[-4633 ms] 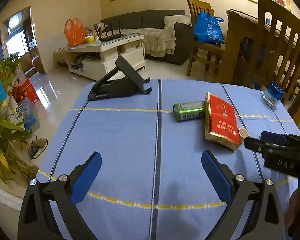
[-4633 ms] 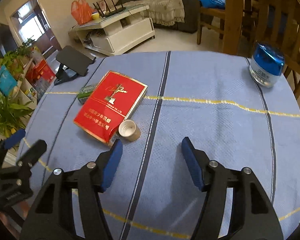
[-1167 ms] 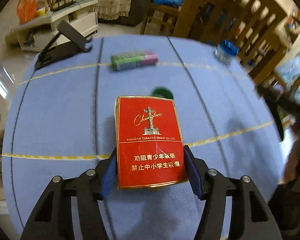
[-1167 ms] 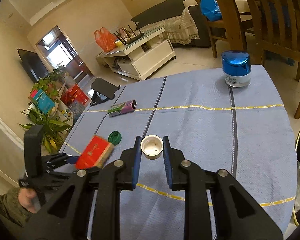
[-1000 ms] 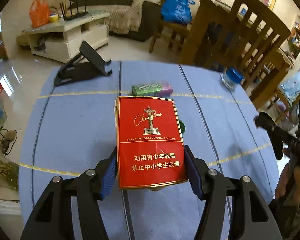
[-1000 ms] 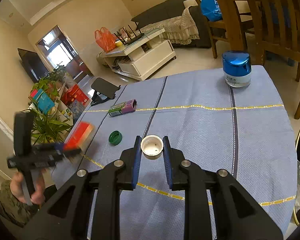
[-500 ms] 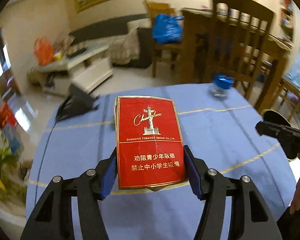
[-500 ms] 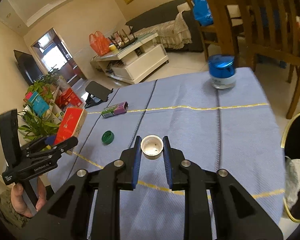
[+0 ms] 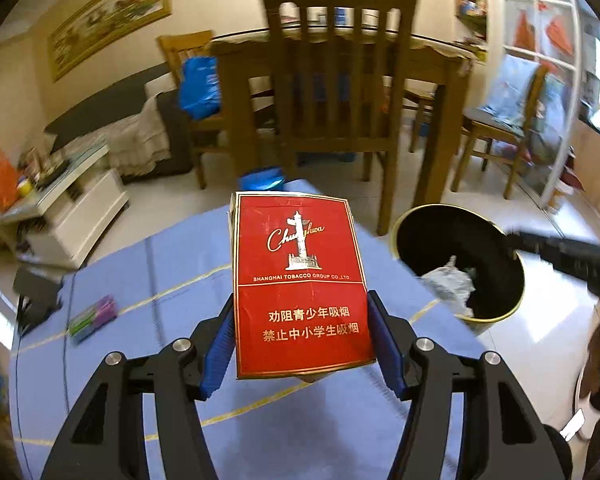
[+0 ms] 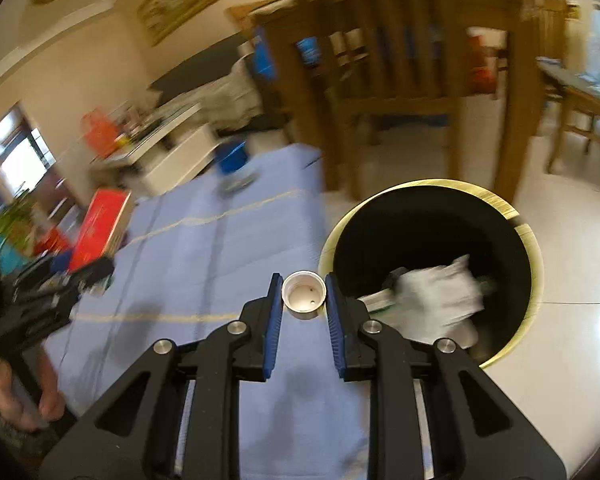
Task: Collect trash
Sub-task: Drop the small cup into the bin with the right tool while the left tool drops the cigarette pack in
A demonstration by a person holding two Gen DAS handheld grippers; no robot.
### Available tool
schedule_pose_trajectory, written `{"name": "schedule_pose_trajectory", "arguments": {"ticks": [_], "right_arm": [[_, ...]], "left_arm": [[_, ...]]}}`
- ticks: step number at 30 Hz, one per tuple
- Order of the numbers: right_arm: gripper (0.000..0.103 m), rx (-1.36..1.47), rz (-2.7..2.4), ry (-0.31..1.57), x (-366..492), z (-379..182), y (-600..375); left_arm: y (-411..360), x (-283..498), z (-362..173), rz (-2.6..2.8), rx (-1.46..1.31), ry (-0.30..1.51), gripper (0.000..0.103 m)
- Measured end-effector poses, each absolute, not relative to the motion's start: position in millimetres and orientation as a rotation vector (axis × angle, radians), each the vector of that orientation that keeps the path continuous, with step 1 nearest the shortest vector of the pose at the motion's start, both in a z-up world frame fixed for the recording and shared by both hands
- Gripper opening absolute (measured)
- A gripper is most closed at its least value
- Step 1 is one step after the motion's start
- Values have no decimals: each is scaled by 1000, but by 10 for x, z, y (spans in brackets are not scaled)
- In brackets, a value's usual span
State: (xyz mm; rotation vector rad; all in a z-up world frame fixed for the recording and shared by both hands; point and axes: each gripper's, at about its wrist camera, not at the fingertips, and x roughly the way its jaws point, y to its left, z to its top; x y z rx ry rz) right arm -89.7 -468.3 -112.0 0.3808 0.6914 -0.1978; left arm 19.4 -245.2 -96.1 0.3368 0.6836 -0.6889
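Observation:
My left gripper (image 9: 300, 340) is shut on a red cigarette carton (image 9: 300, 280) and holds it above the blue tablecloth (image 9: 140, 280). My right gripper (image 10: 303, 304) is shut on a small white cap (image 10: 303, 292) at the table's right edge, next to a black trash bin with a gold rim (image 10: 528, 240). The bin (image 9: 496, 316) stands on the floor right of the table and holds crumpled white trash (image 10: 436, 296). The carton also shows in the right wrist view (image 10: 98, 232) at the left.
A green and purple pack (image 9: 94, 318) and a black phone stand (image 9: 36, 292) lie on the table's left side. A blue-lidded jar (image 9: 262, 180) stands at the far edge. Wooden chairs (image 9: 336, 92) and a dining table stand behind.
Both grippers have swung right toward the trash bin with their loads. The bin has come into view in both wrist views, and the right gripper now sits at the table's right edge.

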Motion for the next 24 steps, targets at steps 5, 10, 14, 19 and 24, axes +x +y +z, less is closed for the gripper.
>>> {"name": "schedule_pose_trajectory", "arguments": {"ticks": [5, 10, 14, 19, 24], "right_arm": [[25, 375, -325, 666, -925, -1117, -5117], [46, 438, -383, 660, -905, -1251, -5414], [46, 493, -378, 614, -1031, -1257, -5459], [63, 544, -407, 529, -1282, -1199, -5445], [63, 585, -429, 467, -1616, -1126, -5519]], "left_arm": [[-2764, 61, -969, -731, 375, 674, 60], [-3000, -21, -1005, -754, 409, 668, 60], [-3127, -44, -1042, -765, 427, 675, 60], [-3283, -49, -1107, -782, 449, 694, 60], [-3564, -25, -1156, -813, 463, 720, 60]]}}
